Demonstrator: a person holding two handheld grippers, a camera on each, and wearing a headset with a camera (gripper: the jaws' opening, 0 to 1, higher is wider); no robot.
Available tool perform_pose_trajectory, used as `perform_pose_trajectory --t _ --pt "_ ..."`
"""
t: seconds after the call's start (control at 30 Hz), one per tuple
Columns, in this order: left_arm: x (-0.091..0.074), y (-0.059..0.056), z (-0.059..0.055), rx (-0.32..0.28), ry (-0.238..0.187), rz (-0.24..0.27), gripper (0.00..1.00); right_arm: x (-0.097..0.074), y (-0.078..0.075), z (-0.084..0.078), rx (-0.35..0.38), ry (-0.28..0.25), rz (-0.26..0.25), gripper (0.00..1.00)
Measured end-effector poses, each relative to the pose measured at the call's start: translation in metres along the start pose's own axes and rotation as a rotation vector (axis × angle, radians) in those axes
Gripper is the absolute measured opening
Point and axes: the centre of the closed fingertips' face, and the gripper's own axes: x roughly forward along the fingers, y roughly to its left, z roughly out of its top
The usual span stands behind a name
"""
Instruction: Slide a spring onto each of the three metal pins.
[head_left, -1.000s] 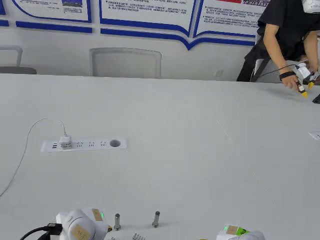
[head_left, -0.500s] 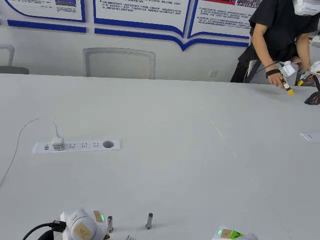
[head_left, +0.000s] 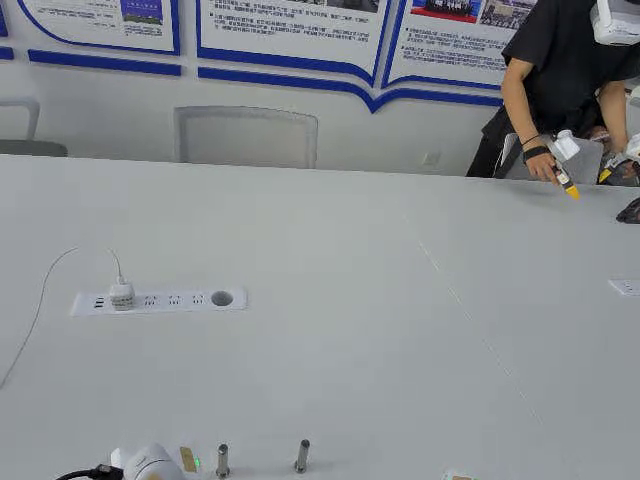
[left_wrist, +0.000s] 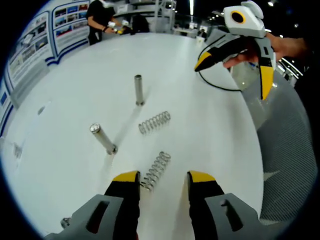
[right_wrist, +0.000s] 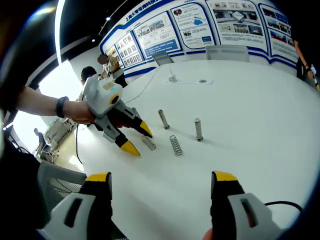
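The white-bodied left gripper (left_wrist: 162, 179), with black jaws tipped in yellow, hangs low over the plain white table (left_wrist: 220, 140); its jaws stand parted and grasp nothing. A small coiled metal spring (left_wrist: 155, 170) lies flat on the table with its near end between the two tips, closer to the tip on the left of the left gripper view; whether it touches that tip I cannot tell. A second coiled metal spring (left_wrist: 154, 122) lies flat just beyond the first, apart from it. Behind the springs stand two short grey metal pins, the nearer pin (left_wrist: 102, 138) and the farther pin (left_wrist: 138, 90); both springs lie on the table beside the pins, touching neither. The matching right gripper (left_wrist: 234, 71) is held in a hand (left_wrist: 282, 47) above the table, well apart from the springs; its jaws are spread wide and hold nothing. In the head view a white power strip (head_left: 158, 300) with a plugged-in white charger lies well beyond the pins; another person (head_left: 560, 70) in a black shirt works at the table's far corner.
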Motion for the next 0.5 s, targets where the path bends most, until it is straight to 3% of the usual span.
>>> perform_pose_trajectory --t 0.13,0.37,0.5 --pt "-0.003 0.002 -0.003 -0.007 -0.007 0.019 0.3 0.002 0.002 0.001 -0.004 0.0 0.005 0.83" --pt "-0.004 0.013 -0.005 0.013 0.0 0.099 0.14 0.005 0.007 -0.002 -0.03 0.017 0.015 0.83" --pt "-0.005 0.012 -0.006 -0.009 0.0 0.115 0.12 0.005 0.011 -0.001 -0.046 0.023 0.021 0.84"
